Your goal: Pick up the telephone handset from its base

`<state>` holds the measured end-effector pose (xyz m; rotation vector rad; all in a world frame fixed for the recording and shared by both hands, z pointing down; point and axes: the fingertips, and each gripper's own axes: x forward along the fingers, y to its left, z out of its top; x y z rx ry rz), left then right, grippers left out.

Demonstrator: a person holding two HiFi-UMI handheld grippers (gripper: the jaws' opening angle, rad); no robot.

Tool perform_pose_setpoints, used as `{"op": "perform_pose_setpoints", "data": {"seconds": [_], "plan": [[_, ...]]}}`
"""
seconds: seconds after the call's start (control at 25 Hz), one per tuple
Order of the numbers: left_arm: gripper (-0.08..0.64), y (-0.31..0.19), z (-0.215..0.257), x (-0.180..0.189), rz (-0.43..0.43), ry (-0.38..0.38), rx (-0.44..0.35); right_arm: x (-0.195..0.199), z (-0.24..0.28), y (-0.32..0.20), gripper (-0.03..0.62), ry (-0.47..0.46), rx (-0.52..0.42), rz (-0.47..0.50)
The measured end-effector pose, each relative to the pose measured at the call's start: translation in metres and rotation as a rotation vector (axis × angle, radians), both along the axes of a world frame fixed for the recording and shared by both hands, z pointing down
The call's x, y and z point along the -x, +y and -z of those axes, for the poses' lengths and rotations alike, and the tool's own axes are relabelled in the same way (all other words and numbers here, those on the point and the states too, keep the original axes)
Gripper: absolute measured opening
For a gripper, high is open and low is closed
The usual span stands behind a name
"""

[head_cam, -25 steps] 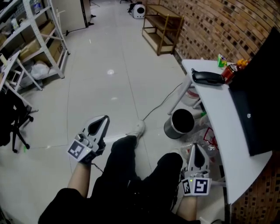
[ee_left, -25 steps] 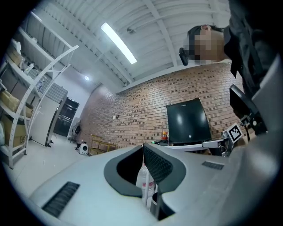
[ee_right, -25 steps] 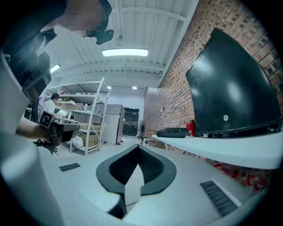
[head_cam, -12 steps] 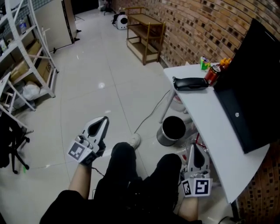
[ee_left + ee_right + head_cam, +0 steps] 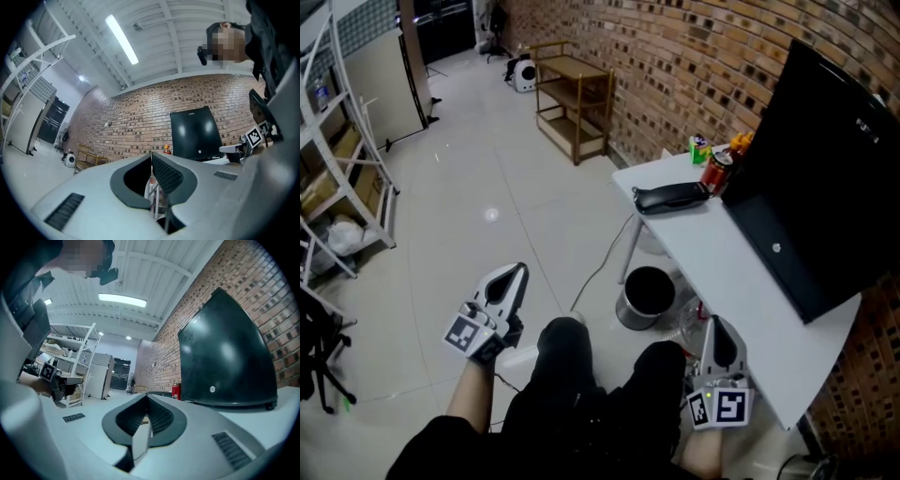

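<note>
- The fingers on both sides are pressed together on nothing. The left gripper (image 5: 512,274) and the right gripper (image 5: 718,328) each show pads meeting at the tips in their own views.
- Both grippers sit low in the head view, beside my knees, and are well apart from the target.
- The telephone (image 5: 672,197) lies right of centre in the upper part of the head view, on the far left corner of the white table (image 5: 741,281).
- It is small and dark there, so I cannot tell where the handset ends and the base begins.
- A red can (image 5: 715,171) stands just beside its right end, and the black monitor (image 5: 816,206) fills the table behind it.
- I judge the reach has barely begun, and the right gripper looks the closer one.
- To do it well, I would spread the fingers wide before arriving.
- I would come in across the handset's narrow middle, keep clear of the can, close firmly and lift straight up so the base stays put.
</note>
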<state>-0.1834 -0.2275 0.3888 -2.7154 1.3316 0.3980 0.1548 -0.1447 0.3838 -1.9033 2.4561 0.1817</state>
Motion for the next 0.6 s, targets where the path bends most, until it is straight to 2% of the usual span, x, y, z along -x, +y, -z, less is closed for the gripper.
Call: {"op": "perform_pose_setpoints", "data": {"seconds": [0.24,0.4,0.6], "plan": [[0.009,-0.014,0.012,-0.04,-0.094,0.005,-0.024,-0.029,0.012,0.016,0.009,0.0,-0.014,-0.084],[0.009,-0.023,0.019,-0.07,-0.169,-0.024,-0.036,-0.039,0.015,0.024,0.011,0.006,-0.015,-0.12],[0.009,-0.028,0.026,-0.091,-0.225,-0.019,-0.038,-0.051,0.016,0.035,0.011,-0.001,-0.013,-0.157]]}}
